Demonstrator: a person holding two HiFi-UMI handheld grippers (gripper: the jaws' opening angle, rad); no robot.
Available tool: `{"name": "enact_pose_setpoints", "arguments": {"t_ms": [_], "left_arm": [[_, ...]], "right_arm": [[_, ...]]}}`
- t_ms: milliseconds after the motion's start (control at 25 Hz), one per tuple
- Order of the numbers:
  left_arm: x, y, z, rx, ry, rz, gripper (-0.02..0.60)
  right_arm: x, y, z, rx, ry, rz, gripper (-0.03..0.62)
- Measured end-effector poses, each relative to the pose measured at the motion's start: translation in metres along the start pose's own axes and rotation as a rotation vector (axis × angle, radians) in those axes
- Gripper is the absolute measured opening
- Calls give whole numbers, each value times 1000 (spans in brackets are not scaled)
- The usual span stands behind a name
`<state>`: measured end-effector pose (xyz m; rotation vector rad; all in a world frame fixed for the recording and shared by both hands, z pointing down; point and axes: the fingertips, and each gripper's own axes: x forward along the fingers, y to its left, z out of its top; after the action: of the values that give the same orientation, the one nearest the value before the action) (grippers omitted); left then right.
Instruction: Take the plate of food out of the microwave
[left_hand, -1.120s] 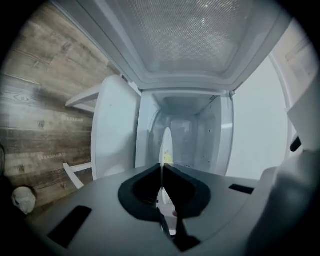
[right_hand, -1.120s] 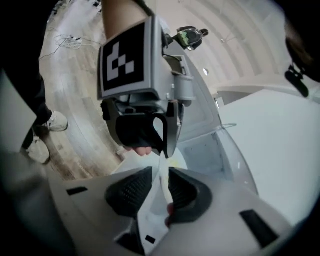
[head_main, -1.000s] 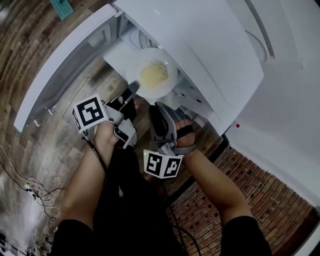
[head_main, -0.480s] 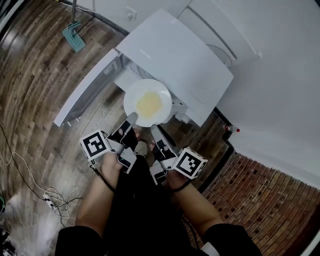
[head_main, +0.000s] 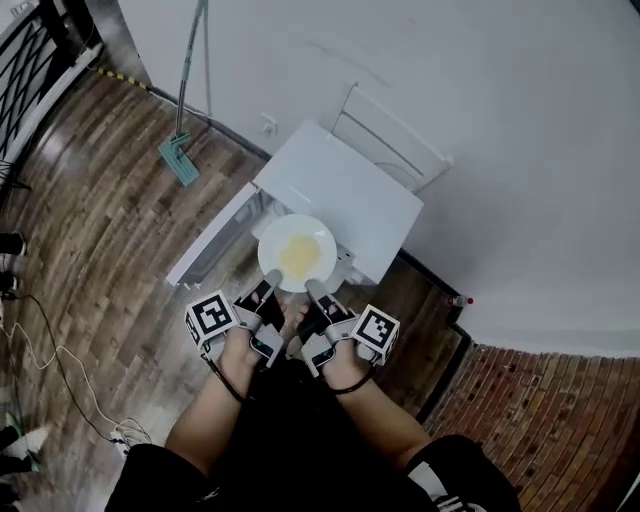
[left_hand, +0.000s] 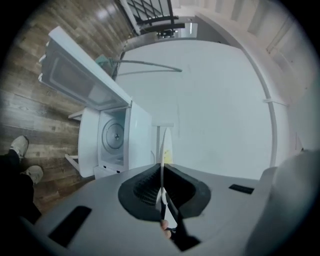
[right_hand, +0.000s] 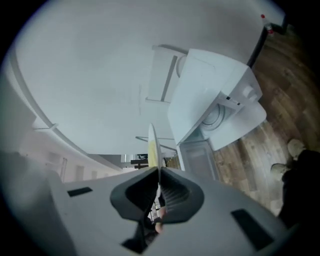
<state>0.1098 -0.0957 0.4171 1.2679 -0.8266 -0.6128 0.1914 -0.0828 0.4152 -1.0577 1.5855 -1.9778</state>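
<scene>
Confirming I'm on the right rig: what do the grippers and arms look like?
The left gripper and right gripper are grey with black ribbed pads; each carries a white cube with black square markers. A black cable trails from the left wrist. Short black sleeves. The right gripper's jaws are closing, the plate rim between them.

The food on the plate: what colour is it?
The food is pale yellow, on a white plate; head view shows it best.

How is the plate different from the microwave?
The plate is round and flat; the microwave is a big box. The plate carries yellow food; the microwave, its door open, holds only its turntable. Both are white.
</scene>
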Motion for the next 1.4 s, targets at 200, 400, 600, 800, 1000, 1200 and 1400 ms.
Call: {"name": "enact_pose_setpoints", "arguments": {"t_ms": [200,400,600,800,1000,1200,1400], "left_arm": [[-7,-53,4,63,-5,32,9],[-9,-108,12,61,-60,9,9],[6,-146,20,118,-72,9,9],[9,-162,10,133,-90,-5,9],[12,-166,9,147,-72,-16,9],[16,-162,5,151,-42,-17,9],[18,-157,5,147,-19,-10,9]], "right_arm": [[-9,53,1,20,1,29,25],[-8,113,8,11,0,62,25],[-3,146,25,27,-15,98,25],[-14,160,33,11,-25,131,25],[-15,163,35,-4,-50,146,25],[-18,158,38,-5,-70,139,25],[-17,154,40,-1,-86,130,25]]}}
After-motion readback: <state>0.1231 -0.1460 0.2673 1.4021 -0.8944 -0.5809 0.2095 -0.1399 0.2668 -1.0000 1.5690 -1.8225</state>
